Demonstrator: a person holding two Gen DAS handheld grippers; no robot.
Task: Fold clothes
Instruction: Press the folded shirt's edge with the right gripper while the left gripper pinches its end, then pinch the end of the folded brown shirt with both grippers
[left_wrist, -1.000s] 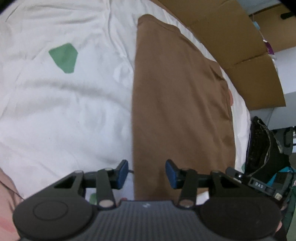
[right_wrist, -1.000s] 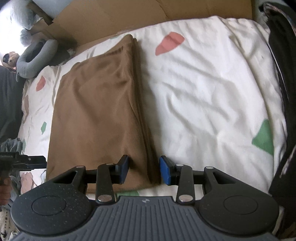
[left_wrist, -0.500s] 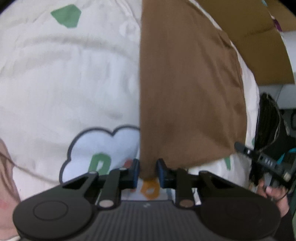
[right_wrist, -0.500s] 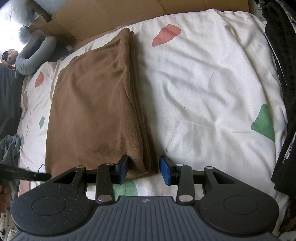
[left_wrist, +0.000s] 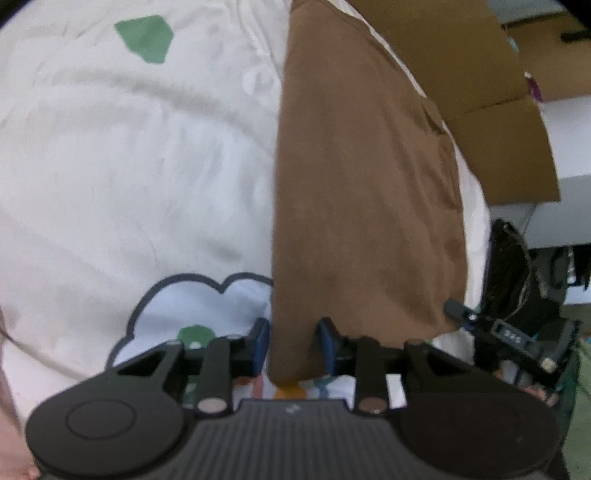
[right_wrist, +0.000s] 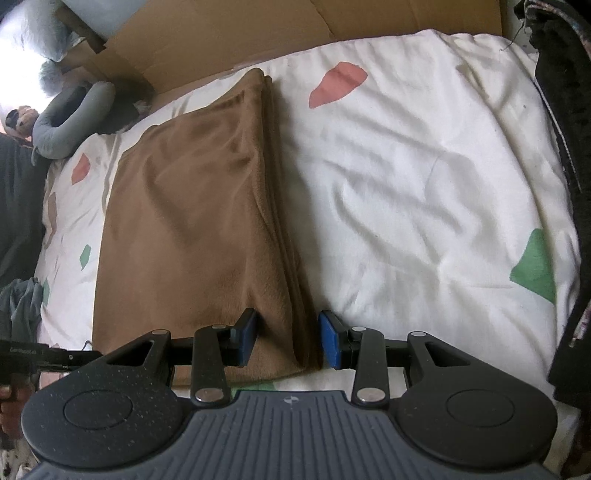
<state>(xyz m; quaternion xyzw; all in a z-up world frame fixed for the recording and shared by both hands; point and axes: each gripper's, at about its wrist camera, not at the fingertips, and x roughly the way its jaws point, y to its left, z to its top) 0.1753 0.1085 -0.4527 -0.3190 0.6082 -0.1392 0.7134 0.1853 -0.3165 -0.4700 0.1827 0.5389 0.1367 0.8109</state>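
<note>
A brown garment (left_wrist: 365, 192) lies folded in a long strip on the white patterned bed sheet (left_wrist: 129, 166). My left gripper (left_wrist: 293, 345) is open, its blue pads on either side of the garment's near left corner. In the right wrist view the garment (right_wrist: 192, 236) shows its stacked folded edge on the right side. My right gripper (right_wrist: 288, 341) is open, its pads straddling the near right corner of that folded edge. Each gripper shows at the edge of the other's view.
Flattened cardboard (right_wrist: 258, 33) lines the far side of the bed. A grey neck pillow (right_wrist: 70, 118) lies at the far left corner. Dark clothing (right_wrist: 569, 184) hangs along the right side. A cloud print (left_wrist: 192, 302) marks the sheet near my left gripper.
My left gripper moved to the garment's near corner, narrowed half a second ago, and has now widened around it. My right gripper stayed open and shifted slightly along the folded edge.
</note>
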